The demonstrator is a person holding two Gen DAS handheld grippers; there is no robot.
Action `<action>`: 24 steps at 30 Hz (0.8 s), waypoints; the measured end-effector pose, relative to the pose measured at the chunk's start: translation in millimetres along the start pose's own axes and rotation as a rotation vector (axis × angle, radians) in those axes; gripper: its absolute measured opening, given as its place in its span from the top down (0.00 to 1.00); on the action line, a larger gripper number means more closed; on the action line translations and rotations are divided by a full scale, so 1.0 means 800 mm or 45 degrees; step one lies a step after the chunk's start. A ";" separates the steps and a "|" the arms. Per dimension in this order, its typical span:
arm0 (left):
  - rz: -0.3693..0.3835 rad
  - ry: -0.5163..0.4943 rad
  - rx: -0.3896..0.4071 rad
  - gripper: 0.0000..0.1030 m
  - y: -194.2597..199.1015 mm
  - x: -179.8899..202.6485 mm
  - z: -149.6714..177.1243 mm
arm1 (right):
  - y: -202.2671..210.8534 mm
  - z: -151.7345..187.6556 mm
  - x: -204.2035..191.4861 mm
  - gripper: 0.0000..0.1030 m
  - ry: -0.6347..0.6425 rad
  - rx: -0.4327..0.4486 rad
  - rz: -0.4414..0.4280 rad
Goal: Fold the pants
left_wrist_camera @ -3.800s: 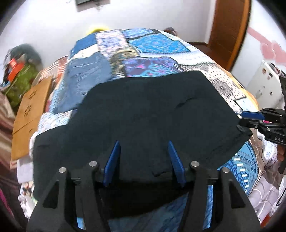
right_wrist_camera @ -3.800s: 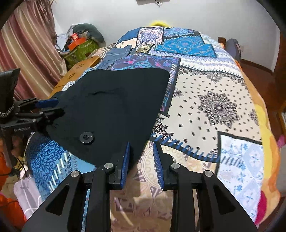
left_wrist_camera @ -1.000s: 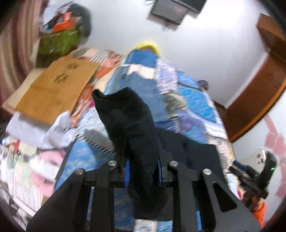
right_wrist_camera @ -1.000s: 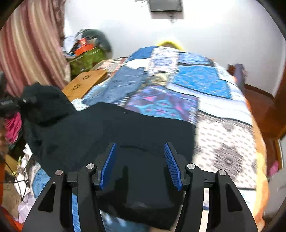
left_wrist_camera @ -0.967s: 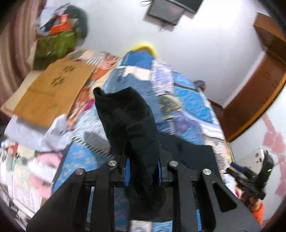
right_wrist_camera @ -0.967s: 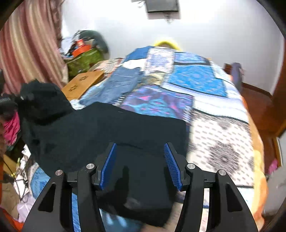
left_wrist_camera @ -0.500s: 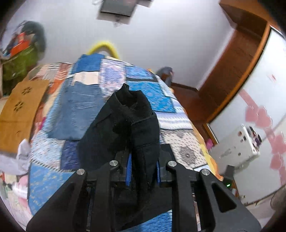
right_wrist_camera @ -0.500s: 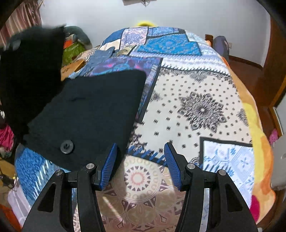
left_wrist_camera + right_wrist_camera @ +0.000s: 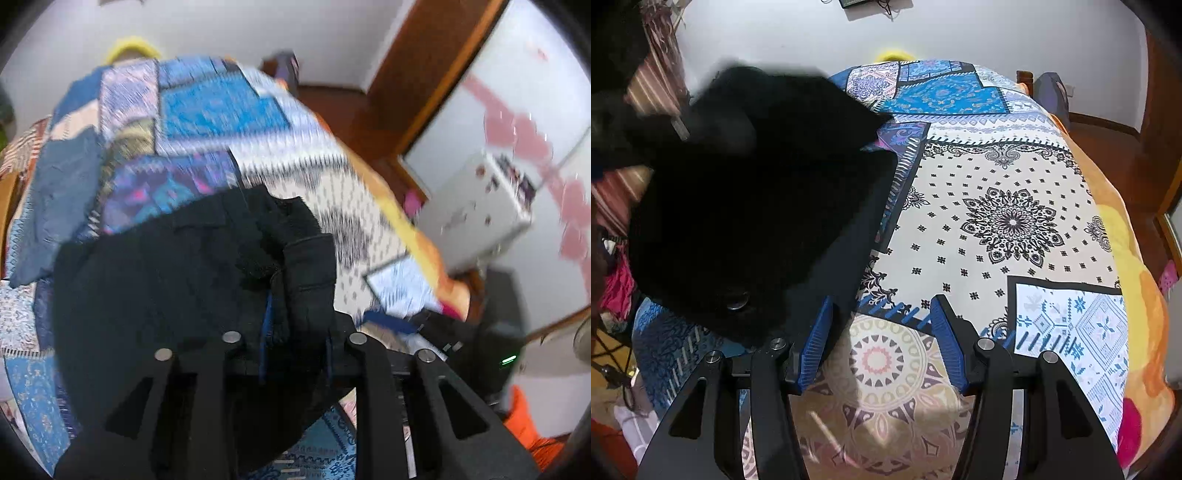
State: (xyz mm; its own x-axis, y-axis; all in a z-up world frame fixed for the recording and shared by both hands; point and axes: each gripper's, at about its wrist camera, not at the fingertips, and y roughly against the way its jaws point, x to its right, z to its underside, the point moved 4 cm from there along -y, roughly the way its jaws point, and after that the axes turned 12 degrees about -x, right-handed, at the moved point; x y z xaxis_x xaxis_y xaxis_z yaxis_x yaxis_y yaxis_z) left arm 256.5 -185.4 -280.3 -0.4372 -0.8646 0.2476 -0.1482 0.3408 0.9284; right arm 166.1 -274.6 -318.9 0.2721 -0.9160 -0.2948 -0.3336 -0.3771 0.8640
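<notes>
The black pants [image 9: 155, 280] lie on the patchwork bedspread [image 9: 221, 110]. My left gripper [image 9: 295, 332] is shut on a bunched end of the pants and holds it above the flat part. In the right wrist view the pants [image 9: 750, 206] fill the left side, their lifted end blurred over the flat part; a metal button [image 9: 735, 300] shows near the front edge. My right gripper [image 9: 882, 343] is open and empty, just right of the pants' edge, low over the bedspread [image 9: 1008, 221].
Folded blue jeans [image 9: 55, 192] lie on the bed beyond the black pants. A white box [image 9: 476, 206] and a wooden door [image 9: 436, 62] are to the right of the bed. Striped curtains [image 9: 646, 88] and clutter are to the left.
My left gripper has carried the bunched pants end rightward and lower over the flat part. My right gripper has let go, opened wide and pulled back to the pants' right edge.
</notes>
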 end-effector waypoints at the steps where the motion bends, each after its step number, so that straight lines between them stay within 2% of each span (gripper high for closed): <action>1: -0.019 -0.020 -0.028 0.77 -0.011 0.004 0.004 | 0.002 0.001 0.000 0.50 -0.001 0.002 0.001; 3: -0.038 -0.059 -0.047 0.65 -0.020 0.010 0.013 | 0.005 0.003 0.002 0.50 -0.011 0.004 0.002; 6: -0.013 -0.081 -0.058 0.47 -0.017 0.014 0.018 | 0.010 0.006 0.002 0.50 -0.020 0.008 0.005; 10: 0.038 -0.111 0.023 0.44 0.030 0.013 0.019 | 0.017 0.010 0.001 0.50 -0.029 0.015 0.015; 12: 0.034 -0.085 0.099 0.41 0.055 -0.003 0.012 | 0.021 0.012 0.000 0.50 -0.026 0.027 0.018; 15: -0.107 -0.004 0.205 0.37 0.092 -0.053 -0.003 | 0.025 0.014 -0.003 0.50 -0.014 0.029 0.029; 18: -0.325 0.088 0.241 0.37 0.105 -0.124 -0.023 | 0.030 0.015 -0.010 0.50 0.004 0.033 0.025; 20: -0.442 0.134 0.234 0.37 0.100 -0.163 -0.033 | 0.032 0.017 -0.015 0.50 0.010 0.035 0.019; 22: -0.550 0.184 0.182 0.37 0.082 -0.207 -0.045 | 0.032 0.020 -0.020 0.50 0.004 0.038 0.005; 24: -0.574 0.210 0.113 0.37 0.056 -0.241 -0.056 | 0.029 0.024 -0.024 0.50 -0.010 0.036 -0.016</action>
State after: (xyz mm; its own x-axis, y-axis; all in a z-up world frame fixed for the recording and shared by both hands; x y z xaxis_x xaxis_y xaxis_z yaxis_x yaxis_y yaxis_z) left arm 373.6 -19.9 -274.1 -0.1666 -0.9779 -0.1262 -0.3686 -0.0570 0.9278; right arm 136.0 -268.1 -300.8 0.2694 -0.9121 -0.3091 -0.3554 -0.3925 0.8483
